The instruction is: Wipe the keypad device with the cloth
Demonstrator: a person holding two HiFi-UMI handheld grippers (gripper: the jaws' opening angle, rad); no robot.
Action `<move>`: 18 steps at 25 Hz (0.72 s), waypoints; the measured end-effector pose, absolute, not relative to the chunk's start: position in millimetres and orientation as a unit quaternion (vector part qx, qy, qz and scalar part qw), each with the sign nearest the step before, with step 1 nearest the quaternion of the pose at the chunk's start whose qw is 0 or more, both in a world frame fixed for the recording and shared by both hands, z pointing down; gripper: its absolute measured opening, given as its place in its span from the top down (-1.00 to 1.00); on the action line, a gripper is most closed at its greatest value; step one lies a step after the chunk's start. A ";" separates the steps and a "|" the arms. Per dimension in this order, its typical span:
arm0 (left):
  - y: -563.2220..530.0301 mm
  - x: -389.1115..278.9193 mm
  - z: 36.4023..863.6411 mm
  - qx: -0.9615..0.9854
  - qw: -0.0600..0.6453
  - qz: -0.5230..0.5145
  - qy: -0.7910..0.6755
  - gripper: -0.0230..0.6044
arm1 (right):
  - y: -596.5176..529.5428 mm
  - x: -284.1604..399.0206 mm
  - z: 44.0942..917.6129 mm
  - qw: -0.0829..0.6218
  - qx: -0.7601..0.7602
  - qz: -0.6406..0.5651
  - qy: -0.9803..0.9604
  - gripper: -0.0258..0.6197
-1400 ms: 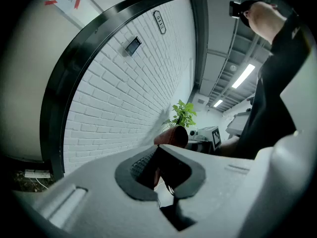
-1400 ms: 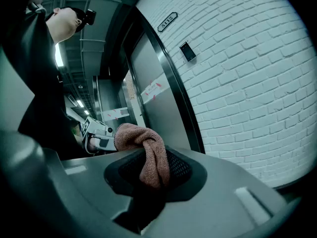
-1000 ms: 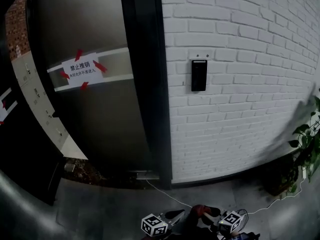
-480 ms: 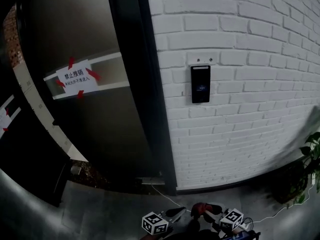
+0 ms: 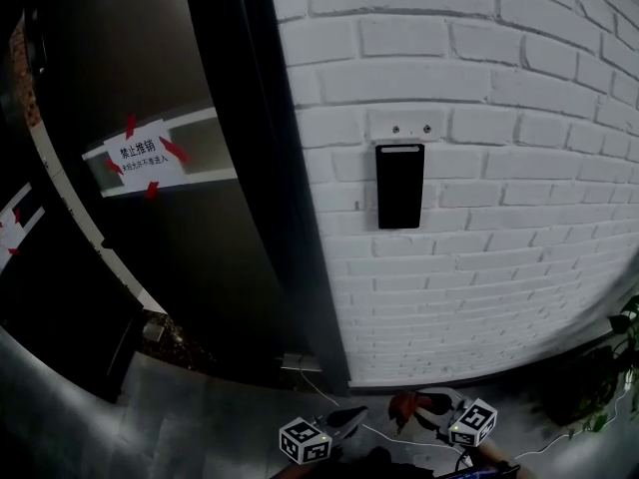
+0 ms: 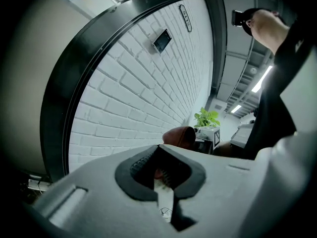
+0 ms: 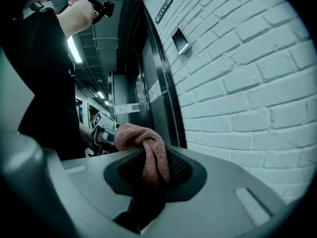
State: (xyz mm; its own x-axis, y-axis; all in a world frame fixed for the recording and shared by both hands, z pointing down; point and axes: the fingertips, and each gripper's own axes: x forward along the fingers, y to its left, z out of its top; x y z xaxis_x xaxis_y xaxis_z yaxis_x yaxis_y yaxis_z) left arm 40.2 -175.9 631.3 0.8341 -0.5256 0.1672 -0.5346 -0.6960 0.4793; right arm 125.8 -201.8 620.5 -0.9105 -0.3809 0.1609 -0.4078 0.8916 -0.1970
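Left gripper: the left gripper (image 6: pixel 159 151) has its two grey jaws with black ribbed pads drawn together. Only a thin slit of floor shows between them lower down. Nothing sits in that slit, and the jaws touch nothing.
Right gripper: the right gripper (image 7: pixel 154 158) is clamped on a rust-brown terry cloth (image 7: pixel 134 134). Its jaws stand apart only by the thickness of the fabric. The cloth bunches in a rounded lump above the pads and hangs down dark through the gap.
Position: both grippers sit side by side at the bottom edge of the head view. The bunched cloth lies between their two marker cubes.
Keypad device: the flat black rectangular keypad device (image 5: pixel 399 186) is mounted upright on the white-painted brick wall (image 5: pixel 499 118), just below a pale plate with two small screws (image 5: pixel 411 128). Its face is dark. It is well above both grippers, and neither the jaws nor the cloth touch it.
Door: left of the wall stands a dark metal door frame (image 5: pixel 265 168). Beyond it is a grey panel carrying a white paper notice fixed with red tape strips (image 5: pixel 145 153).
Floor: a thin white cable (image 5: pixel 329 397) runs over the grey floor from the foot of the frame toward the grippers.
Right edge: a green leafy plant (image 5: pixel 624 367) stands near the wall.
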 end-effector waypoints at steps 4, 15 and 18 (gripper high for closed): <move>-188.2 41.8 622.1 0.924 0.259 0.005 -0.280 0.91 | -231.4 128.5 587.7 0.055 0.199 0.082 -0.975 0.65; -208.1 5.6 605.7 0.931 0.251 -0.004 -0.264 0.91 | -286.7 131.1 525.0 0.027 0.220 0.036 -0.974 0.65; -210.1 0.8 603.3 0.933 0.249 -0.004 -0.258 0.91 | -302.7 123.5 465.9 0.003 0.233 -0.004 -0.972 0.65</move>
